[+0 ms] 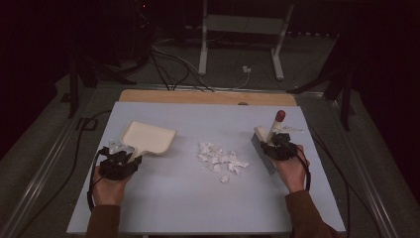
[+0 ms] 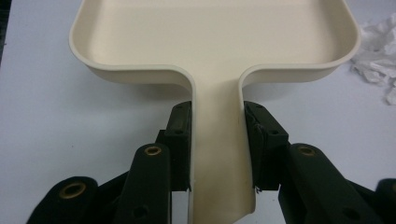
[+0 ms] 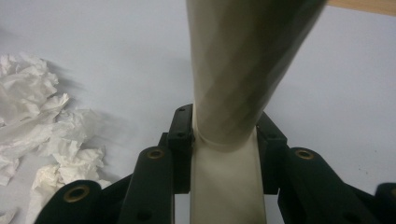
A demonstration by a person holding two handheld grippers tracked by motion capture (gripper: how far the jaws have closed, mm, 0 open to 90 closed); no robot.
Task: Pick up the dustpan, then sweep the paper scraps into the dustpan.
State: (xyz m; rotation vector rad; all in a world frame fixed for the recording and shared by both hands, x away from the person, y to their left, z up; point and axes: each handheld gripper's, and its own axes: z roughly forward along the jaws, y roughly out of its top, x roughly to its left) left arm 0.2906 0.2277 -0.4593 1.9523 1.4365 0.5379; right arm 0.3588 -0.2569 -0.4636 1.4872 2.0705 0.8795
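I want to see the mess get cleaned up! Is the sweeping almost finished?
Not yet. Done: the left gripper is shut on the dustpan handle, and the right gripper is shut on the brush handle. In hand: both tools sit ready on either side of the paper scraps. Left: the scraps all lie on the table, and the pan looks empty, so the sweeping itself remains.

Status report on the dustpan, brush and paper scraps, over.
Left hand-held gripper shut on dustpan handle. Right hand-held gripper shut on brush handle. Paper scraps piled between them, nothing blocking.
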